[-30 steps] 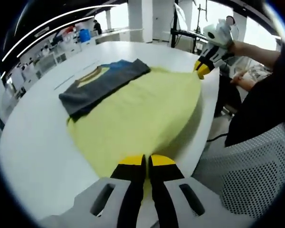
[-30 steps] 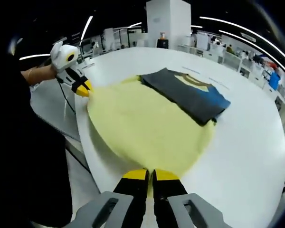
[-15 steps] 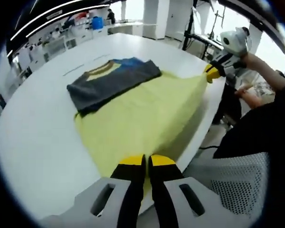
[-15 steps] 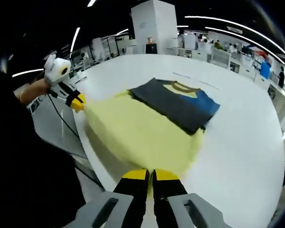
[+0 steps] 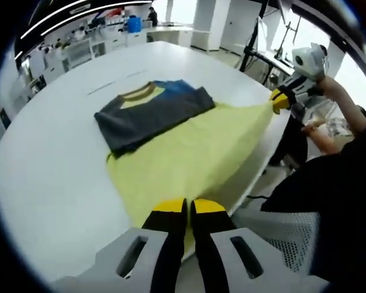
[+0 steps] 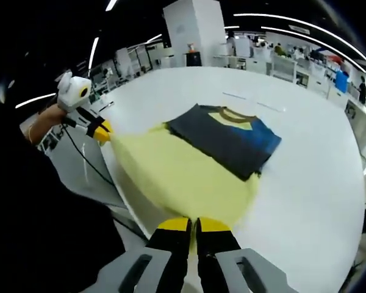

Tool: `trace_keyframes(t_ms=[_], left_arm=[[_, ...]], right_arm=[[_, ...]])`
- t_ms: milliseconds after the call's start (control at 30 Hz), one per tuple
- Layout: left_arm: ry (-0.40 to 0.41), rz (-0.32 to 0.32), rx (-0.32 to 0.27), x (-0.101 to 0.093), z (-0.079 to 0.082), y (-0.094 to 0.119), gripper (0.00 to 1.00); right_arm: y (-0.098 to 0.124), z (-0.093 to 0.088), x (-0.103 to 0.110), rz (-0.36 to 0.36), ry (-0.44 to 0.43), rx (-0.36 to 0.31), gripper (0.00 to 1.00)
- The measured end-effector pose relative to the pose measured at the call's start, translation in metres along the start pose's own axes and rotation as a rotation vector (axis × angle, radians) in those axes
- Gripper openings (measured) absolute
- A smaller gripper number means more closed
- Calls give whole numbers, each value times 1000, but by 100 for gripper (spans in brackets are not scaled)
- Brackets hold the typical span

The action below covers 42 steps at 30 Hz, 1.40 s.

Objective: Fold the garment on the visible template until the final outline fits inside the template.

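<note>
1. The left gripper (image 5: 188, 207) has its yellow-tipped jaws pressed together on the near edge of the yellow template (image 5: 189, 155); in the right gripper view the same gripper (image 6: 102, 129) shows at the left, held by a hand (image 6: 41, 121), pinching a corner of the sheet (image 6: 177, 177).
2. The right gripper (image 6: 192, 224) is likewise clamped closed on the yellow template's near edge; in the left gripper view it (image 5: 279, 99) appears at the upper right, gripping the far corner.
3. The yellow template hangs stretched between the two grippers, its near part lifted off the white table (image 5: 55, 146); its far part lies flat on the table.
4. The garment (image 5: 152, 110), a dark grey shirt with a yellow collar and a blue patch, lies folded on the far part of the template; in the right gripper view it (image 6: 229, 137) sits beyond the lifted edge.
5. A mesh chair (image 5: 274, 235) stands beside the table edge.
</note>
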<state>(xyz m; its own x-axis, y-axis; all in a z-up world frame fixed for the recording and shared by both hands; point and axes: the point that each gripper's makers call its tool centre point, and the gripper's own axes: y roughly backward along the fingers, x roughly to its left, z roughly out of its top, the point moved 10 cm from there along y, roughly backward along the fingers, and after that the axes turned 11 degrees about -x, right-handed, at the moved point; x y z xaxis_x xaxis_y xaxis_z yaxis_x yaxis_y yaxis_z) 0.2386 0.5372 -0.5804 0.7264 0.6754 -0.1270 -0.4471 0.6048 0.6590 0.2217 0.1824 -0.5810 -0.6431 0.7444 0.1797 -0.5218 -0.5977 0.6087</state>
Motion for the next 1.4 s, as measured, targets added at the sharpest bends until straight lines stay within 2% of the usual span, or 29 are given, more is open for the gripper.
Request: trace_keyframes(t_ms=[367, 467, 633, 767, 800, 1000, 1267, 1400], left_arm=[[-31, -11, 31, -7, 16, 19, 1], [30, -45, 22, -8, 17, 21, 1], [9, -35, 37, -2, 18, 20, 1], [-5, -33, 40, 3, 22, 16, 1], [-24, -34, 36, 4, 24, 14, 1], [-80, -13, 14, 13, 40, 7, 1], [-135, 13, -11, 32, 66, -4, 1], [-189, 55, -28, 42, 82, -10, 1]], right_arm=[[16, 20, 11, 6, 16, 20, 0], [20, 26, 15, 11, 19, 28, 0], [20, 29, 17, 19, 14, 29, 0], [15, 30, 11, 11, 16, 30, 0], [9, 30, 4, 4, 17, 29, 0], [3, 39, -7, -18, 47, -2, 0], [-7, 61, -25, -61, 116, -7, 0], [-11, 75, -34, -73, 142, -19, 0]])
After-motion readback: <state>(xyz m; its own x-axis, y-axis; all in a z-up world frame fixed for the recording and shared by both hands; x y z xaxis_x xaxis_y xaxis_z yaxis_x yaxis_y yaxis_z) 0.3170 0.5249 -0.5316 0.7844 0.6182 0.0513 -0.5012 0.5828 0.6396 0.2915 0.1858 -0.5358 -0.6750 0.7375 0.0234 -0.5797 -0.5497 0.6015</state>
